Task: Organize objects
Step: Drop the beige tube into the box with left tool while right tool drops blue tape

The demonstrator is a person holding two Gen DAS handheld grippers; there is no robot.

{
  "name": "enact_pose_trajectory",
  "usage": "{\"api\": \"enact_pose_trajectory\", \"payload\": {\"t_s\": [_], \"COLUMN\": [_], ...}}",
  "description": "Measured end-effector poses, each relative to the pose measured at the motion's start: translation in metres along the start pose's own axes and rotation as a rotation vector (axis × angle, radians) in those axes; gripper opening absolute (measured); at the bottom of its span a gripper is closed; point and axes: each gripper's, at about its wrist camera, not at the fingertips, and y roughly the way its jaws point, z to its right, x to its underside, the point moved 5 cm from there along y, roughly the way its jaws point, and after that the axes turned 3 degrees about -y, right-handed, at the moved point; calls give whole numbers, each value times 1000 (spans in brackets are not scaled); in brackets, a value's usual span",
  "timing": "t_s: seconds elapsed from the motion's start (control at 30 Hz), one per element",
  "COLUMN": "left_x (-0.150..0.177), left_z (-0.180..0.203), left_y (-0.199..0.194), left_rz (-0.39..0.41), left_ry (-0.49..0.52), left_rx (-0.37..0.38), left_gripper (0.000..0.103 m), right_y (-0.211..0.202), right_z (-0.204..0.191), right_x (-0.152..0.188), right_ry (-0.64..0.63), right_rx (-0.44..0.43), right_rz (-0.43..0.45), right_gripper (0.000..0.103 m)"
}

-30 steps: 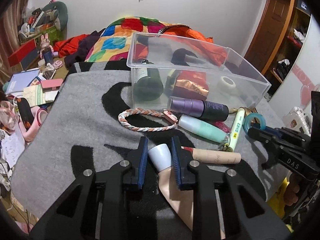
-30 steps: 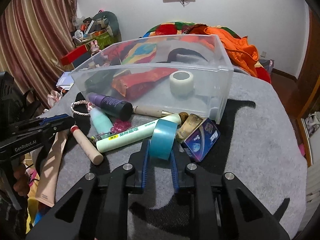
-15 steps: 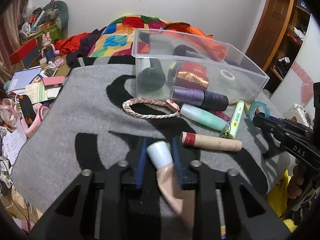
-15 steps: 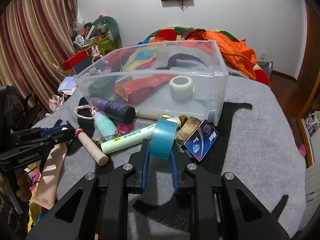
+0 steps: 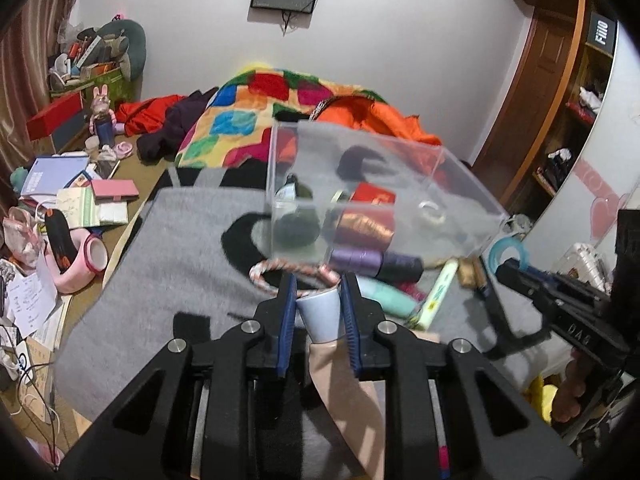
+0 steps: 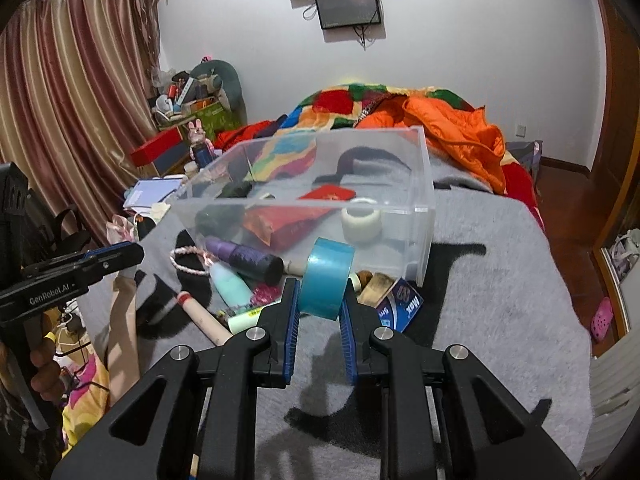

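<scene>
Between the left gripper's [image 5: 318, 314] fingers sits the pale blue cap of a beige cosmetic tube [image 5: 320, 316], clamped from both sides; the tube's body hangs back under the gripper, clear of the grey blanket [image 5: 160, 280]. The right gripper [image 6: 318, 312] pinches a roll of blue tape [image 6: 326, 278] on its flat faces, the roll standing on edge between the pads and raised off the blanket.

Just ahead of both sets of fingers lies the unsorted heap: a braided bracelet [image 5: 276, 270], a purple bottle [image 6: 244, 256], a mint bottle [image 6: 230, 286], a pale green tube [image 5: 438, 292], a beige stick with a red band [image 6: 200, 316] and a small blue box [image 6: 400, 306], all loose on the blanket against the near wall of the clear bin [image 6: 422, 216]. Inside the bin, beyond the heap, are a white tape roll [image 6: 360, 222], a red packet [image 6: 288, 222] and a dark bottle [image 5: 296, 228].

So the sorting looks partly done: a few things are binned, two are in hand, and about half a dozen are left outside.

Both grippers are held level and pointed toward the bin. The left one stands above the near blanket, short of the bracelet; the right one comes in from the other side, over the box and the tubes.
</scene>
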Motion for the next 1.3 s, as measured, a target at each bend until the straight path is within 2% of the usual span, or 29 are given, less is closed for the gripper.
{"api": "enact_pose_trajectory", "payload": {"t_s": [0.37, 0.67, 0.87, 1.3], "left_x": [-34, -68, -91, -141], "left_z": [31, 45, 51, 62], "left_y": [-32, -52, -49, -29], "left_rz": [104, 181, 190, 230], "left_ry": [66, 80, 75, 73], "left_rx": [14, 39, 67, 25], "left_gripper": [21, 21, 21, 21], "right_y": [-21, -23, -19, 4], "right_z": [-9, -13, -12, 2], "right_x": [-21, -39, -51, -70], "right_ry": [-28, -44, -49, -50], "right_rx": [-6, -4, 9, 43], "right_rz": [73, 107, 119, 95], "right_gripper": [17, 17, 17, 17]}}
